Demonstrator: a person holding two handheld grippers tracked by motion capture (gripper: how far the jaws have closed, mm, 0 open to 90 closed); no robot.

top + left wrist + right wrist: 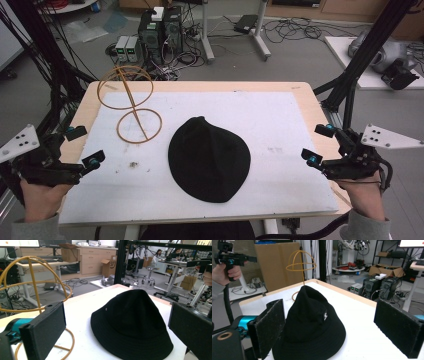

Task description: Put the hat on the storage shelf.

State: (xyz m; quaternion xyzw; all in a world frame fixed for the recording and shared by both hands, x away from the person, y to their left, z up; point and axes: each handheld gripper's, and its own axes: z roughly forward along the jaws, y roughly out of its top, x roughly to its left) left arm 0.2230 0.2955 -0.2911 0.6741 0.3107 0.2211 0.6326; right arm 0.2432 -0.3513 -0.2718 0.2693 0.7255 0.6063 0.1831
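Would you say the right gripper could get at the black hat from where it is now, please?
Probably yes. The right gripper is open beside the table's right edge, and nothing but bare white mat lies between it and the hat. The wire stand is on the far side.

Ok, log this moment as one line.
left tongs: open, off mat's left edge | right tongs: open, at right edge | black hat: flat on white mat, untouched | wire hat stand: upright, empty, far-left
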